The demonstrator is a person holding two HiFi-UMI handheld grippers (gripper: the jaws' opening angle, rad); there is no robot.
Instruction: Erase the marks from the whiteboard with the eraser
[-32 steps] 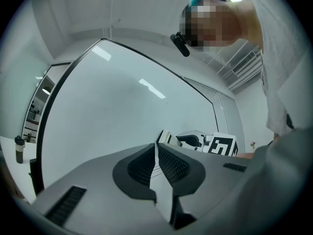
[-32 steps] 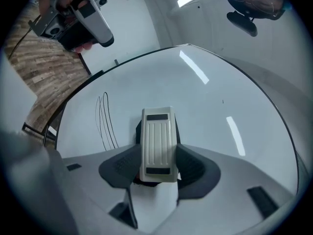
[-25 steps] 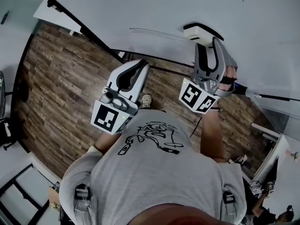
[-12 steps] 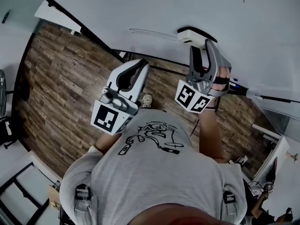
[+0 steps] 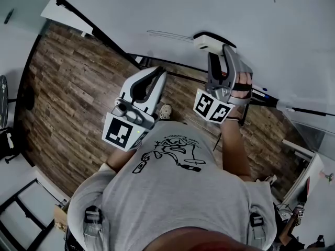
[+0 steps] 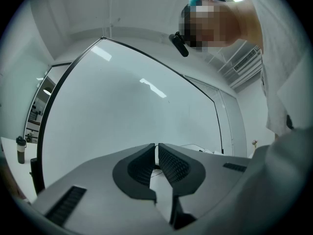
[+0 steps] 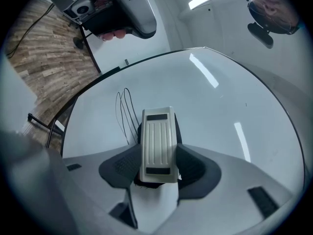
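My right gripper [image 5: 215,50] is shut on a cream eraser [image 5: 208,41] with a dark felt underside, pressed flat against the whiteboard [image 5: 157,9]. Thin black pen lines [image 5: 167,34] run on the board just left of the eraser. In the right gripper view the eraser [image 7: 157,143] sits between the jaws and the marks [image 7: 124,114] lie right beside its upper left corner. My left gripper [image 5: 155,73] is held lower, away from the board, jaws shut with nothing between them; its view looks across the bare whiteboard [image 6: 127,106].
The board's black frame edge [image 5: 104,38] runs diagonally above a wood-plank floor [image 5: 68,93]. A marker tray with pens [image 5: 272,101] lies at the right. White furniture [image 5: 309,166] stands at the lower right. The person's torso fills the bottom.
My right gripper has slid the eraser leftward along the board toward the black lines. The left gripper has stayed where it was.
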